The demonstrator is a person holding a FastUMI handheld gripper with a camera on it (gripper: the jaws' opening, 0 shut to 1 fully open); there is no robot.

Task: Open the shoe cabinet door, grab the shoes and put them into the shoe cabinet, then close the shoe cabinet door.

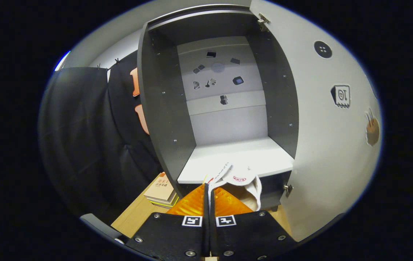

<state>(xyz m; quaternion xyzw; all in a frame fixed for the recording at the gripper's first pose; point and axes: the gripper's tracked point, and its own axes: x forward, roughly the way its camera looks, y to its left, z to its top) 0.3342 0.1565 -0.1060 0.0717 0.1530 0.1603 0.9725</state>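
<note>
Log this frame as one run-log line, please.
stage: carrying shoe to cabinet | gripper: shut on white shoe | shoe cabinet door: open | shelf: bare, just ahead | books: beside cabinet

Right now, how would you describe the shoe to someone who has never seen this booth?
Find the grey shoe cabinet with its door swung open to the right. At the front edge of its white shelf hangs a white slipper-like shoe, pinched at one edge by the closed tool. Unlike the flat stacked books lying left of the cabinet, it is soft, curved and open-mouthed.
</note>
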